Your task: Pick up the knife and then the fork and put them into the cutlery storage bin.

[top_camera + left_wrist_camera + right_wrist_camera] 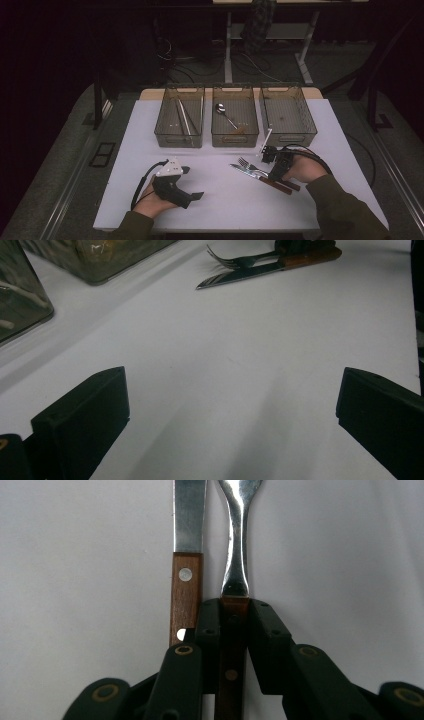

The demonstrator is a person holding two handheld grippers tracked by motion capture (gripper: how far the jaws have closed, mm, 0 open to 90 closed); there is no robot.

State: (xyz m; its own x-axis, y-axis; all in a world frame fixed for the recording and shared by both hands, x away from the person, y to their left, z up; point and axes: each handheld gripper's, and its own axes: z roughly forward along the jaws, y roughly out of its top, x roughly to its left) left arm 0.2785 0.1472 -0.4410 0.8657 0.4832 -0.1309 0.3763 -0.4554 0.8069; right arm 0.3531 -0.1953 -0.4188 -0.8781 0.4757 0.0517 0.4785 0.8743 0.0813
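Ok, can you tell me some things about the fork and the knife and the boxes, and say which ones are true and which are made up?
1. The right gripper has its jaws closed around the fork by its wooden handle. True.
2. The knife lies right beside the fork on the table. True.
3. The left gripper is holding the knife. False: its jaws are wide open with nothing between them, above bare table.
4. The spoon is in the right bin. False: it lies in the middle bin.
5. The right bin holds a pile of forks. False: no cutlery can be seen in it.
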